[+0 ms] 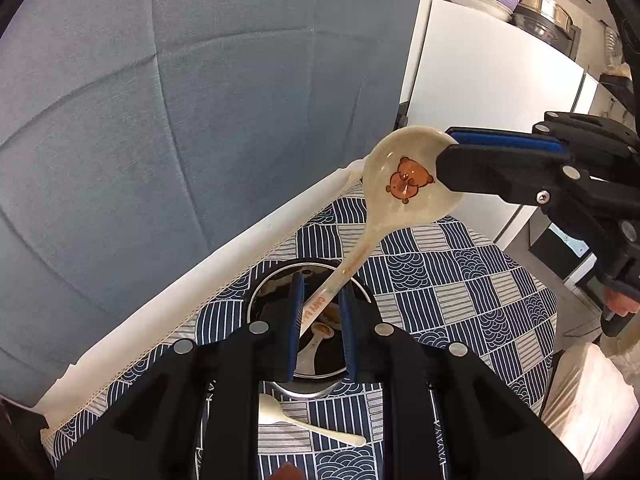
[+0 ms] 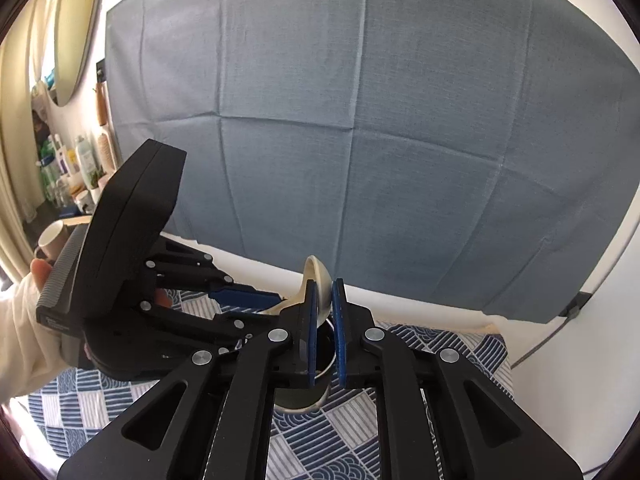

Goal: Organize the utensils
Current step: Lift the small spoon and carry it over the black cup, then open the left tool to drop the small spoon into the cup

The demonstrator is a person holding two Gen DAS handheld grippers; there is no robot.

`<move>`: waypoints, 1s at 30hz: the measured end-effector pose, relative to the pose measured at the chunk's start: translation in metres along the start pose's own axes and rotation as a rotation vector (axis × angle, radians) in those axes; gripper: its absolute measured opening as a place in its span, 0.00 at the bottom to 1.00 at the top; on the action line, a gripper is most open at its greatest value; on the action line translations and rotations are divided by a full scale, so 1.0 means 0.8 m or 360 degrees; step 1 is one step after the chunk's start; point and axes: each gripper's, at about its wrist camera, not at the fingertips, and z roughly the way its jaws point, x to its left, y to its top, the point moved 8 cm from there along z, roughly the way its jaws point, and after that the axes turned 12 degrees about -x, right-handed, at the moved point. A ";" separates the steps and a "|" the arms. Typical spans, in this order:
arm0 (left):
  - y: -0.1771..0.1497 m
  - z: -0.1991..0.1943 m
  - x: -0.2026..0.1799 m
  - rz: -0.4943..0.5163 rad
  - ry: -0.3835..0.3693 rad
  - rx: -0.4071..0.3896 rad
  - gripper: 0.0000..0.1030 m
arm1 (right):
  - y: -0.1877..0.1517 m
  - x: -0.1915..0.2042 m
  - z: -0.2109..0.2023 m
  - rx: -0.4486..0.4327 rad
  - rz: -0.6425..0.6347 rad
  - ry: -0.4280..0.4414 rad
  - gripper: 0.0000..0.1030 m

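Bear-print spoon (image 1: 404, 188) is up in the air over the patterned tablecloth (image 1: 460, 280), pinched at both ends: right gripper (image 1: 450, 156) clamps the bowl, left gripper (image 1: 322, 312) squeezes the handle. Right below sits a metal cup (image 1: 280, 280) holding another spoon, and a plain white spoon (image 1: 308, 420) lies beside it.

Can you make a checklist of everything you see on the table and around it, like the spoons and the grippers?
Surface: patterned blue cloth on the table.
Job's things: bear spoon in the air; metal cup below it with another spoon inside.
Clutter: white spoon lying on the cloth.
Grippers: right gripper shut on the bear spoon's bowl; left gripper around its handle.
Cables: one cable by the wall.
Surroundings: grey backdrop, fridge, bottles.
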 end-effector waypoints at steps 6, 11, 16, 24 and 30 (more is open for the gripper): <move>-0.005 0.025 0.004 0.0002 -0.0067 0.0014 0.18 | -0.007 0.005 0.011 0.0054 -0.0015 -0.0067 0.08; -0.012 0.039 0.012 -0.0007 -0.0095 0.0017 0.18 | -0.015 0.010 0.020 0.0086 -0.0005 -0.0088 0.08; -0.017 0.036 0.017 -0.0014 -0.0092 0.0006 0.40 | -0.021 0.007 0.021 0.0092 0.0013 -0.0121 0.19; -0.044 0.008 0.043 -0.0063 -0.0027 0.0002 0.94 | -0.032 -0.029 -0.017 0.0016 0.0218 -0.0201 0.72; -0.083 0.001 0.066 -0.0116 0.0082 0.0075 0.94 | -0.072 -0.030 -0.026 0.0123 0.0247 -0.0243 0.82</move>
